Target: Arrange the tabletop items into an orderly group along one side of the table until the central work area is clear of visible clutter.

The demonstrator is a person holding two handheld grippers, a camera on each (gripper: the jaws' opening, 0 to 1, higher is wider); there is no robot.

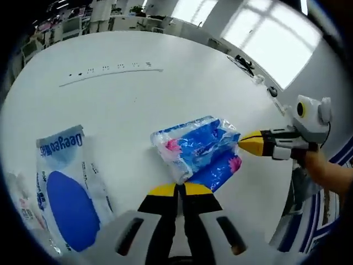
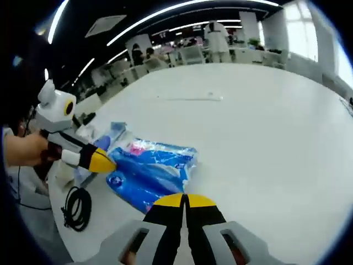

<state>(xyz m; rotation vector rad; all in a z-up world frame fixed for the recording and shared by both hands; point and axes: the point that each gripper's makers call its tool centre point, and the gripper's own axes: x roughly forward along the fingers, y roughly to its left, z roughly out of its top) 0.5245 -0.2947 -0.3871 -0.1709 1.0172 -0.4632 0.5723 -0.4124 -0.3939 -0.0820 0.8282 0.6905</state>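
black cable coil (image 2: 77, 208) at table edge | windows (image 1: 276, 38) | ceiling lights (image 2: 165, 16)

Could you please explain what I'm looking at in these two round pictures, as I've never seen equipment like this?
A person holds a grasping tool in each hand, and a fisheye camera rides on each. In the left gripper view, the left tool, jaws together, points at a blue tissue pack on the white table; the right tool reaches its far side. A blue-and-white bag lies nearby. The right gripper view shows the same pack from the opposite side, plus a black cable. Nothing is clearly held.
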